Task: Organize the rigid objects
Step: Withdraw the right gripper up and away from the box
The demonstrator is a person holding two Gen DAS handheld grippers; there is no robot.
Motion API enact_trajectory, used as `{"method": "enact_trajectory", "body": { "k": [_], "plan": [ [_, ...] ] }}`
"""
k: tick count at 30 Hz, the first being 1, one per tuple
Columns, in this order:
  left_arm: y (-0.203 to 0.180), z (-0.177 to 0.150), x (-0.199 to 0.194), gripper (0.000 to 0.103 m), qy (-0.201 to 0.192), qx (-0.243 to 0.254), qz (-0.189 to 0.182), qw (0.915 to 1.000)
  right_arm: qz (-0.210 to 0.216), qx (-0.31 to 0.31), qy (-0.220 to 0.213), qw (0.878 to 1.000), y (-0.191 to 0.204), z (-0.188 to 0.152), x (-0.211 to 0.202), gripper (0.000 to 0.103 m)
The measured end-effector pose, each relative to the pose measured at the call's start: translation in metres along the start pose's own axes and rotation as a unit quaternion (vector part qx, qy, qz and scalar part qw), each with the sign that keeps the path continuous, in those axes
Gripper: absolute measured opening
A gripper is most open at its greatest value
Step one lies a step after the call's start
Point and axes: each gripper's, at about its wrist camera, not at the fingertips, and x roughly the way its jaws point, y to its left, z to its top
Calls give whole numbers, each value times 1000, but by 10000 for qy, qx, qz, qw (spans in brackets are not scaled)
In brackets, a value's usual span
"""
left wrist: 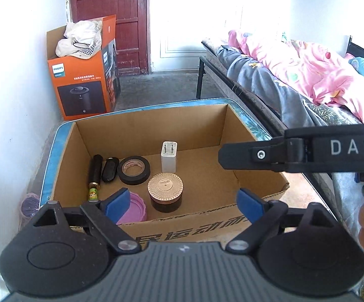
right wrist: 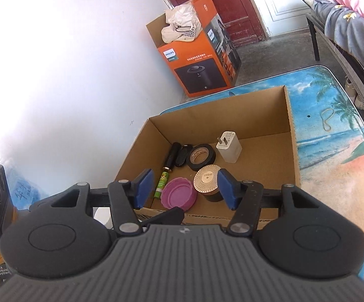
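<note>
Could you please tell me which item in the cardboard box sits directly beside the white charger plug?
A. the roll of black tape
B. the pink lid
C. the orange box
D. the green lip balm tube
A: the roll of black tape lies right next to the white charger plug on the floor of the cardboard box, while the other items in the box lie farther toward its near-left part.

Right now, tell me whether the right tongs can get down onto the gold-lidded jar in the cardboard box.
Probably yes. The right tongs are open and empty above the near edge of the cardboard box, and the gold-lidded jar stands upright with nothing over it. The pink lid lies close beside it, so room is tight on that side.
</note>
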Motion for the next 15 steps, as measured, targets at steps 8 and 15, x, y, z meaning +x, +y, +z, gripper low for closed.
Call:
{"method": "enact_trajectory", "body": {
  "k": [8,15],
  "plan": [
    [-7,-15,-24,95,-194,124,102,9997,-56,-133,-259,9996,19,-20,-28,66],
    [-4,-26,-37,96,-271,91,163,9995,-140,-365,-427,9983,39,-31,-46,74]
  ]
}}
